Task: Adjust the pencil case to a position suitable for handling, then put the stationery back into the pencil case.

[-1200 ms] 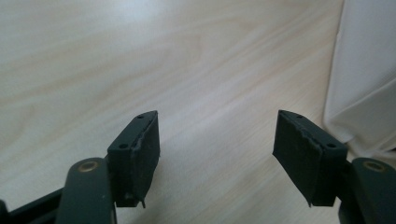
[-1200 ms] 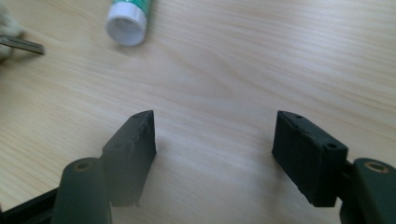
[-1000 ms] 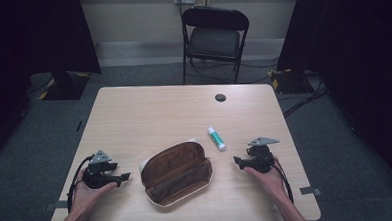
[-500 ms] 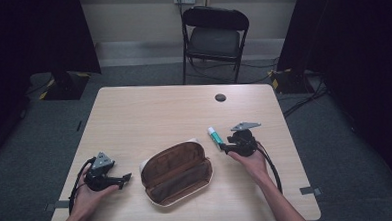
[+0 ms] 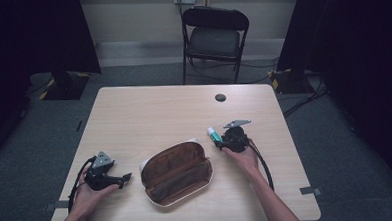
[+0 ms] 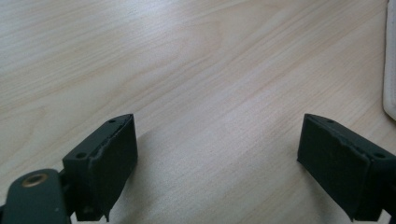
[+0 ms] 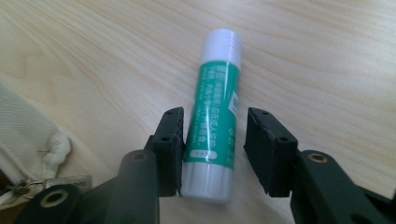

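A green glue stick (image 7: 212, 116) with a white cap lies flat on the wooden table (image 5: 154, 117), just right of an open brown pencil case (image 5: 176, 171) with a white outer shell. My right gripper (image 7: 215, 116) straddles the stick's lower half. Its jaws stand narrowly apart: the left one touches the stick and a small gap shows at the right one. In the high view the right gripper (image 5: 221, 141) sits at the glue stick (image 5: 213, 134). My left gripper (image 5: 123, 179) rests near the front left of the table, wide open over bare wood (image 6: 217, 135).
A small black round disc (image 5: 220, 97) sits at the table's far side. A black folding chair (image 5: 216, 39) stands behind the table. The case's white edge (image 6: 390, 70) shows at the right of the left gripper view, and its white fabric and zipper pull (image 7: 28, 135) beside the right gripper.
My right gripper has moved forward and left from the table's right side to the glue stick, with its jaws now around it. The left gripper has stayed put.
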